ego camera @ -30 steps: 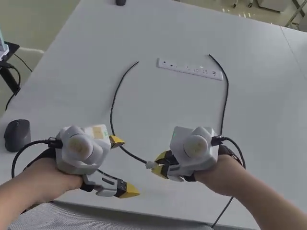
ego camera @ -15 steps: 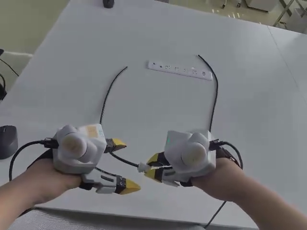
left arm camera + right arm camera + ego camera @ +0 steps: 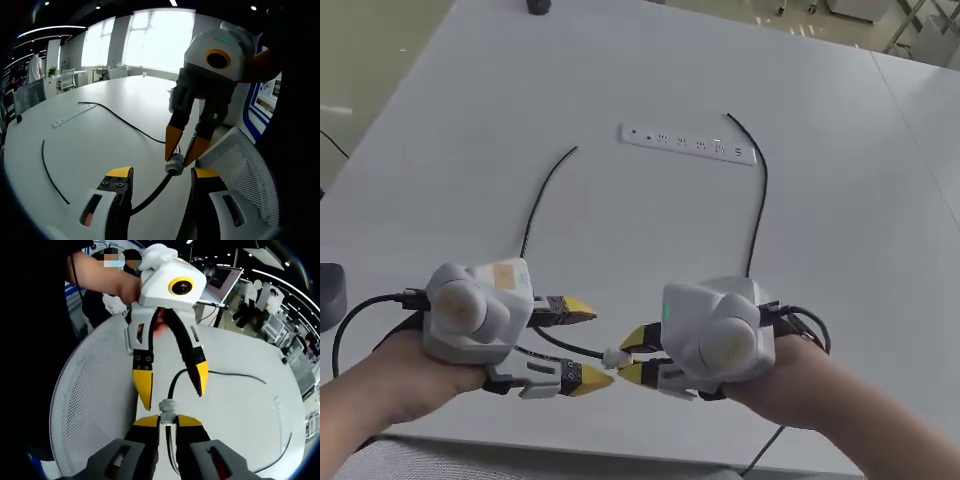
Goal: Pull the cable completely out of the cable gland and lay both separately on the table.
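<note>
A small white cable gland [image 3: 615, 358] sits on the end of a thin black cable [image 3: 535, 205] that runs away across the white table [image 3: 650, 240]. My right gripper [image 3: 632, 357] is shut on the gland [image 3: 167, 412], held just above the table's near edge. My left gripper [image 3: 586, 346] faces it, open, its yellow-tipped jaws straddling the cable [image 3: 150, 197] right behind the gland [image 3: 175, 162]. In the left gripper view the right gripper [image 3: 182, 156] pinches the gland from above. In the right gripper view the left gripper [image 3: 172, 392] stands wide around the cable [image 3: 235, 373].
A white power strip [image 3: 688, 145] lies at the far middle of the table, its own black lead [image 3: 760, 200] curving toward me on the right. A dark mouse [image 3: 328, 290] rests at the left edge. A mesh chair [image 3: 90, 405] stands below the grippers.
The two grippers have closed in on each other. The left gripper's open jaws now straddle the cable close to the gland. The head camera has shifted as well.
</note>
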Motion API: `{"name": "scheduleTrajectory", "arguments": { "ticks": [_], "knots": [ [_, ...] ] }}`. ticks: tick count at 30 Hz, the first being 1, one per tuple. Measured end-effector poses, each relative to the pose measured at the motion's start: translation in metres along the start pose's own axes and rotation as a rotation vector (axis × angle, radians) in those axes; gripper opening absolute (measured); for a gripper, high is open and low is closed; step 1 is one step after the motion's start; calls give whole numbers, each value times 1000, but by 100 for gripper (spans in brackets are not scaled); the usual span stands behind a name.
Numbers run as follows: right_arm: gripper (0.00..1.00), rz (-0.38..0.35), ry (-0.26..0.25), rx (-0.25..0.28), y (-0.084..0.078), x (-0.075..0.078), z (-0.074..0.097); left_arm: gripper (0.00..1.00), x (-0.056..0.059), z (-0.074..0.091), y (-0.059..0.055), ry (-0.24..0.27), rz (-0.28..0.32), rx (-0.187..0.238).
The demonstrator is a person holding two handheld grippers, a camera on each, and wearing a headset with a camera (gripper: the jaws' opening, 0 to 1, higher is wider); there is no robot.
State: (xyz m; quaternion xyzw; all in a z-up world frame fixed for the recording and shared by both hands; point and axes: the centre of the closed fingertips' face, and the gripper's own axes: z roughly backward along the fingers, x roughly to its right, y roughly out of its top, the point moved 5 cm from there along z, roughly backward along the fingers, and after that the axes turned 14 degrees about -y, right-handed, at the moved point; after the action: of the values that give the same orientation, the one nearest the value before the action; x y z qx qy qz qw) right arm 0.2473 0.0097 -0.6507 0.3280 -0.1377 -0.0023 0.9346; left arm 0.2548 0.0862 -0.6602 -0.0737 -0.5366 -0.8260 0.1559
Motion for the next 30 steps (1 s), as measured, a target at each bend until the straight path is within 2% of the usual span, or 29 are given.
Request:
{"name": "scheduleTrajectory", "arguments": {
  "ticks": [6, 8, 13, 20, 26, 30],
  "knots": [
    [6, 19, 6, 14, 4, -2, 2, 33, 4, -2, 0, -27, -38, -22],
    [6, 24, 7, 17, 5, -2, 3, 31, 6, -2, 2, -33, -34, -12],
    [6, 33, 6, 20, 5, -2, 3, 28, 9, -4, 3, -42, -47, -16],
    [6, 70, 19, 28, 3, -4, 5, 17, 19, -8, 3, -84, -68, -16],
    [6, 95, 25, 23, 1, -8, 5, 16, 21, -12, 2, -86, -83, -38],
    [6, 105, 21, 14, 0, -10, 5, 16, 23, -14, 2, -81, -94, -72]
  ]
}}
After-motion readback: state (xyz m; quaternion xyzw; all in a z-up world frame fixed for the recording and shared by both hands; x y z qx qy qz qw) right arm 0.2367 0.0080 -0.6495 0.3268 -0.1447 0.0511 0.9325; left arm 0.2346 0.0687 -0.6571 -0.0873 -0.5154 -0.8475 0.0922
